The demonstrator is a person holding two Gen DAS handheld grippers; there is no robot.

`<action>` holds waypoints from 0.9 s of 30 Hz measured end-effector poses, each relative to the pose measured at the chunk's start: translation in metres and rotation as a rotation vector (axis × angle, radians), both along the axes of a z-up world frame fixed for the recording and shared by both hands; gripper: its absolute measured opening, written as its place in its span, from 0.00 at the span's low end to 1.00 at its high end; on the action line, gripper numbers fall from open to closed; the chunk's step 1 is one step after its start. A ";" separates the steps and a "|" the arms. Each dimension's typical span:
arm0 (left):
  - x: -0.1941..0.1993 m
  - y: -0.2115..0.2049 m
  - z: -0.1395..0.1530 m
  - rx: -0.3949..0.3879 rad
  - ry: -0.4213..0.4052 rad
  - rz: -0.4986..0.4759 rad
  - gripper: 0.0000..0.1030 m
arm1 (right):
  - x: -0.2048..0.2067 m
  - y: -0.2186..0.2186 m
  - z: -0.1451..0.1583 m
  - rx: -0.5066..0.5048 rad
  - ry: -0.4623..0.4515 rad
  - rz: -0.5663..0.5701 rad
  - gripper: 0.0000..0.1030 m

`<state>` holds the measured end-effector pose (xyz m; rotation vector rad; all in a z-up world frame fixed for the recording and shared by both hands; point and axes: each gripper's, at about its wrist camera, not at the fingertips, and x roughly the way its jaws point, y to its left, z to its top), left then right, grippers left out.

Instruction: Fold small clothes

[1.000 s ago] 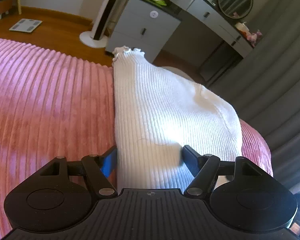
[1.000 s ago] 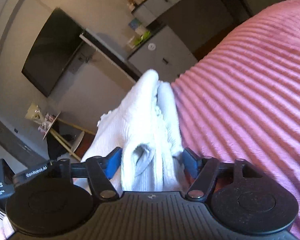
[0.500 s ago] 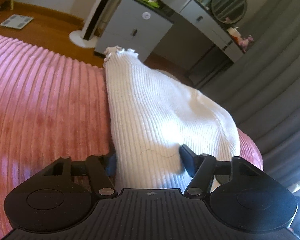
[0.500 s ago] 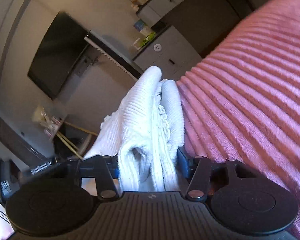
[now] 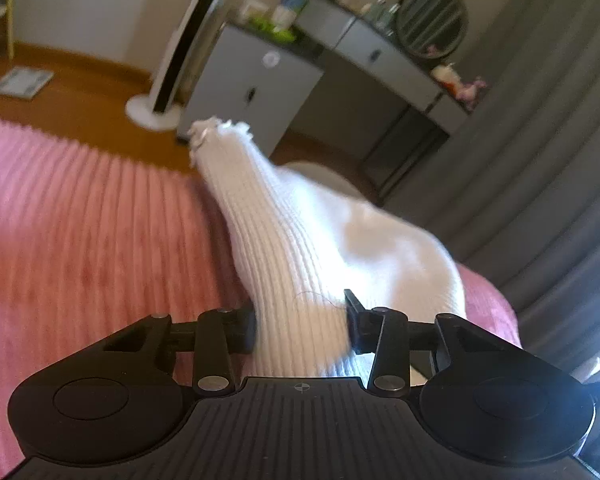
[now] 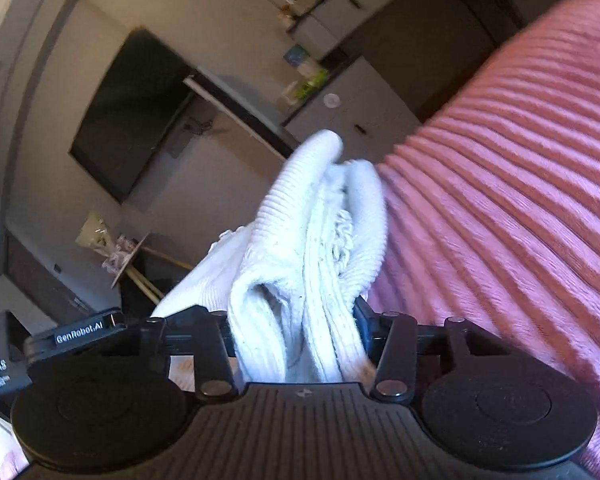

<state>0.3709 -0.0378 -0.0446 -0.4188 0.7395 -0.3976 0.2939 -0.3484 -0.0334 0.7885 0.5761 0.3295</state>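
A white ribbed knit garment (image 5: 300, 248) with a frilled cuff at its far end is lifted off the pink ribbed bedspread (image 5: 80, 240). My left gripper (image 5: 300, 320) is shut on its near end. In the right wrist view my right gripper (image 6: 296, 320) is shut on a bunched, folded end of the same white garment (image 6: 320, 240), with the pink bedspread (image 6: 500, 220) to the right. The other gripper's body (image 6: 60, 344) shows at the lower left of that view.
Past the bed's far edge are a wooden floor (image 5: 80, 96), a white tower fan (image 5: 172, 72), a grey drawer cabinet (image 5: 252, 92), a dressing table with a round mirror (image 5: 432, 20) and grey curtains (image 5: 560, 160). A dark wall screen (image 6: 128, 120) shows in the right wrist view.
Both grippers closed on the garment, then raised it; the cloth now rises in a narrower, tauter ridge off the bedspread. Both views have tilted upward.
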 end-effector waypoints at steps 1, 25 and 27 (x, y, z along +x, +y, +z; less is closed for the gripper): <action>-0.006 0.003 0.008 0.002 -0.018 -0.001 0.42 | -0.001 0.001 0.004 0.008 -0.018 0.022 0.44; -0.148 0.133 0.009 0.147 -0.011 0.370 0.55 | -0.071 0.067 0.050 -0.198 0.064 0.194 0.63; -0.148 0.142 0.010 0.151 0.021 0.415 0.54 | -0.085 0.065 0.050 -0.194 0.063 0.189 0.64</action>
